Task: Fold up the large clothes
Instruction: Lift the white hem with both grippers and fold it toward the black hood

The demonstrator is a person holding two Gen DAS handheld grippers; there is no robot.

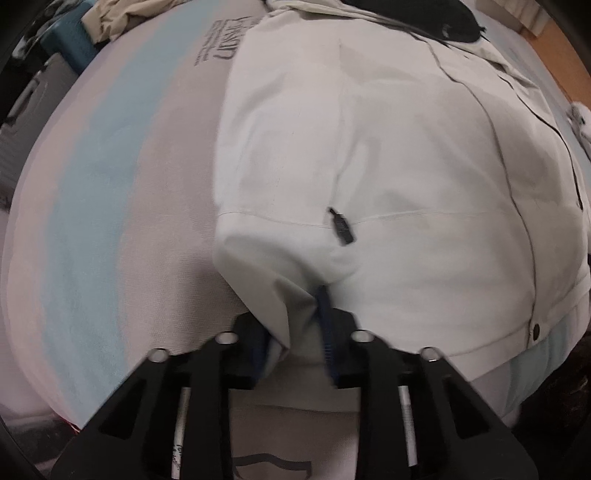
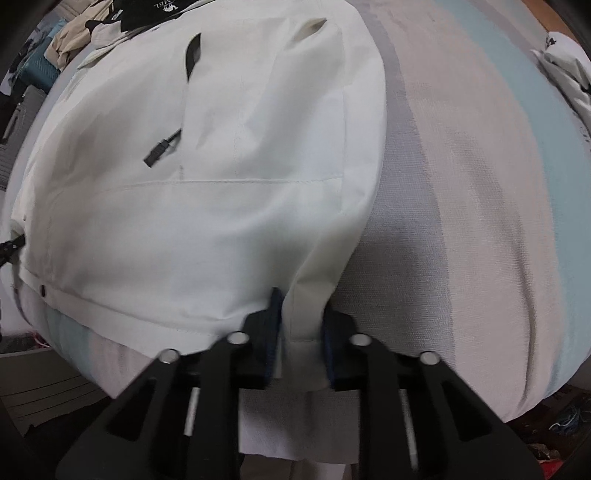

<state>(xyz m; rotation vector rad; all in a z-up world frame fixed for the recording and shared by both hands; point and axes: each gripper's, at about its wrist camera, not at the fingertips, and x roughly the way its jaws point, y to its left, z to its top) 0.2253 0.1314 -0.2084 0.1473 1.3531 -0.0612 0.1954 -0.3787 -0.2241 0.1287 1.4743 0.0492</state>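
A large white jacket (image 1: pixel 388 155) lies spread on a striped bed cover (image 1: pixel 110 221), with a black zipper pull (image 1: pixel 341 227) on its front and snap buttons along its right edge. My left gripper (image 1: pixel 295 332) points down at the jacket's near left hem corner and is shut on a bunched fold of the white fabric. In the right wrist view the same jacket (image 2: pixel 207 166) fills the left half. My right gripper (image 2: pixel 301 325) is shut on the jacket's near right hem corner, the cloth pinched between its blue pads.
The bed cover (image 2: pixel 480 221) has grey, white and pale blue stripes. Beige and dark clothes (image 1: pixel 110 18) are piled at the far end. Another white garment (image 2: pixel 565 74) lies at the bed's right edge. Floor clutter (image 2: pixel 554 435) shows beyond the bed's near edge.
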